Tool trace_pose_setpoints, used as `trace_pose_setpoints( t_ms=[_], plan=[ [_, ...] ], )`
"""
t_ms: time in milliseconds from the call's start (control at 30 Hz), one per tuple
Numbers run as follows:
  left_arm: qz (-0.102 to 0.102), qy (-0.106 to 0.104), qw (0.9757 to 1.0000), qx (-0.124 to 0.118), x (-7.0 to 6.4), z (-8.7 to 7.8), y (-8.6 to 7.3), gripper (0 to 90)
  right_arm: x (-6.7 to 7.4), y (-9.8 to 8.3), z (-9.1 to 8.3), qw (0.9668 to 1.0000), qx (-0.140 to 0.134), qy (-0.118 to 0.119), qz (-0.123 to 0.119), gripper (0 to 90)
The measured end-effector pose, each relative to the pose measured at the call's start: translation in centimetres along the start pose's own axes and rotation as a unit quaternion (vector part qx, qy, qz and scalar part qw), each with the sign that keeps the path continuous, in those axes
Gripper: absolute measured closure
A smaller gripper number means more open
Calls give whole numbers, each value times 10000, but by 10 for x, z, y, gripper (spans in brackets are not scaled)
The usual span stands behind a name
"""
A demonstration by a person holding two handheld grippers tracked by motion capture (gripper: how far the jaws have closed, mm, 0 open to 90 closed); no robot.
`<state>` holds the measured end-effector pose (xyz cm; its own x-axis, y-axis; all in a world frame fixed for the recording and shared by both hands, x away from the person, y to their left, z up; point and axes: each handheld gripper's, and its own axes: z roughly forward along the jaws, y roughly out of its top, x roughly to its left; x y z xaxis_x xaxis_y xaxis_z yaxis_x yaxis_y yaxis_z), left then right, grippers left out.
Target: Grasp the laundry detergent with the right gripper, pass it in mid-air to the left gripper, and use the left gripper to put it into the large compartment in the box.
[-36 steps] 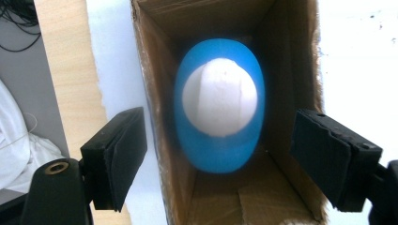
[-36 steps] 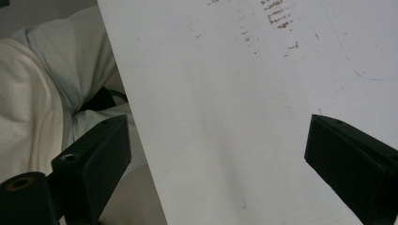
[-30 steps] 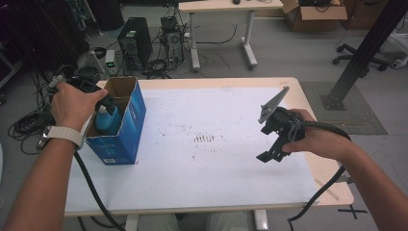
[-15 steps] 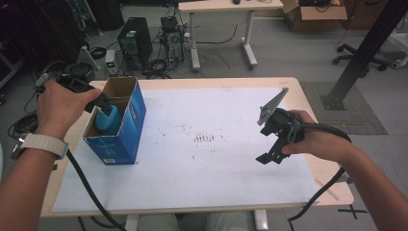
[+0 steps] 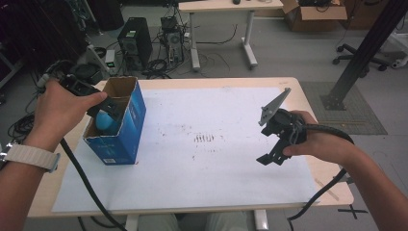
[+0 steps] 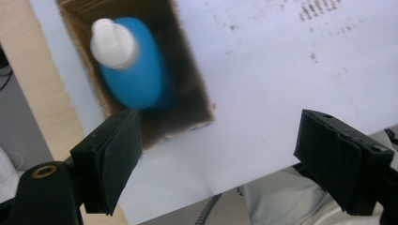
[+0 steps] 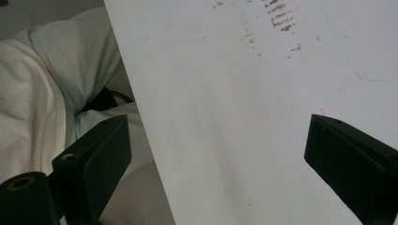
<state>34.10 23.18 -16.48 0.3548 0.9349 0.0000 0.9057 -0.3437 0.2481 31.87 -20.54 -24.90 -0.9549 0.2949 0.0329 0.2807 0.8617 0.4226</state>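
Observation:
A blue cardboard box [image 5: 120, 127] stands open-topped at the table's left. Inside it sits a blue bottle [image 5: 107, 122] with a white cap [image 6: 112, 43]; the left gripper view looks down on the bottle [image 6: 136, 70] from above. My left gripper [image 5: 108, 107] hovers over the box mouth, its jaws wide apart and empty [image 6: 216, 159]. My right gripper [image 5: 276, 144] hangs above the right part of the white sheet [image 5: 207, 144], open with nothing between its jaws [image 7: 216, 159].
The white sheet [image 7: 244, 117] bears brown smudges [image 5: 204, 139] near its middle. A cable [image 5: 84, 185] trails from my left hand over the front edge. Beyond the table stand computer towers [image 5: 132, 41], another desk [image 5: 221, 7] and cardboard boxes.
My left hand has risen and drawn back to the left, away from the box opening, leaving the blue bottle inside. The right gripper has barely moved.

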Motion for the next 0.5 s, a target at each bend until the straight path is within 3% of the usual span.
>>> trace_pose_setpoints(
  t_ms=[267,500],
  plan=[
    [371,-162,9991,117,-22,-3,-4,123,1,-1,-1,10000,2,-6,8,78],
    [482,-217,9986,61,-32,-9,-6,75,1,-2,-1,10000,0,-11,27,78]
  ],
)
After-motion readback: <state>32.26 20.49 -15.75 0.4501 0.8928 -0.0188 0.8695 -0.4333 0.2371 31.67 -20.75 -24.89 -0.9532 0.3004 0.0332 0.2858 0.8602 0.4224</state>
